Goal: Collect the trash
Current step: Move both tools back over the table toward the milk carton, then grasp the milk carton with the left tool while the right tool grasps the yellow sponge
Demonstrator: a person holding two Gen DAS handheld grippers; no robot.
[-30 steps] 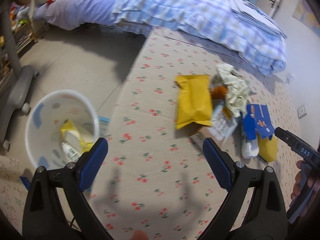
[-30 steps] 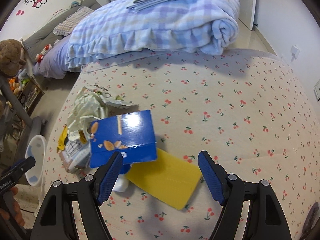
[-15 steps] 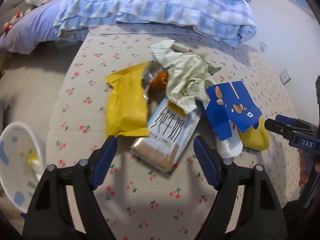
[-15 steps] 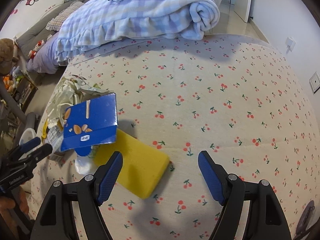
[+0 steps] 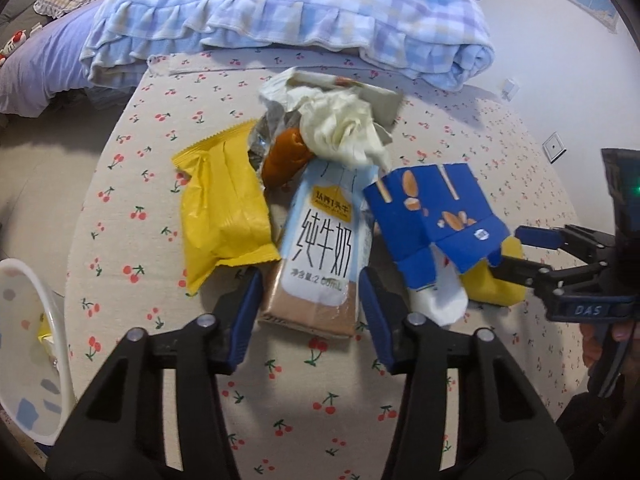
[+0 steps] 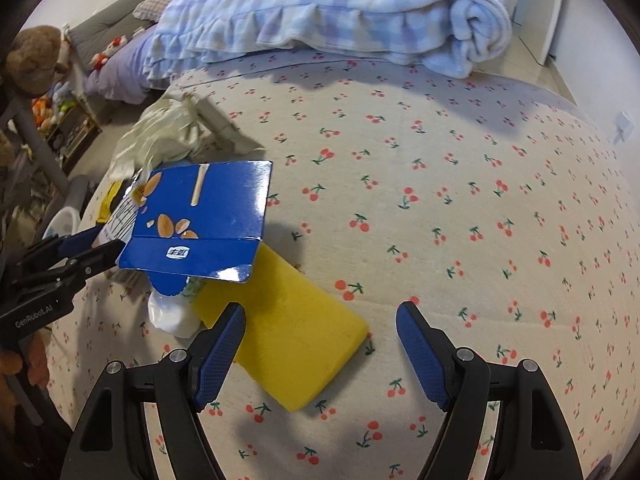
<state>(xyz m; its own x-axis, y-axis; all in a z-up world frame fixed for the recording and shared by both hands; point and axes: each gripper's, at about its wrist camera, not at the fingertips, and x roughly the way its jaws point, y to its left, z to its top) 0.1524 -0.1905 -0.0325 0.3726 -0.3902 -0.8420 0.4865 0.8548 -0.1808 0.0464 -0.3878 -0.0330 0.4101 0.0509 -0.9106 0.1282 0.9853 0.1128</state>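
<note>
A pile of trash lies on the cherry-print cloth: a milk carton, a yellow snack bag, a crumpled cream wrapper, an orange-brown piece, a flattened blue box, a white pouch and a yellow sponge. My left gripper is open, its fingers either side of the milk carton's near end. My right gripper is open, with its left finger over the yellow sponge. It also shows in the left wrist view at the sponge.
A white waste bin with trash inside stands on the floor at the left, below the table edge. A folded blue plaid blanket lies at the far side of the table. Shelves with toys stand far left.
My left gripper has swung from the bin toward the pile and closed in on the milk carton, jaws narrowing. My right gripper has moved closer to the yellow sponge.
</note>
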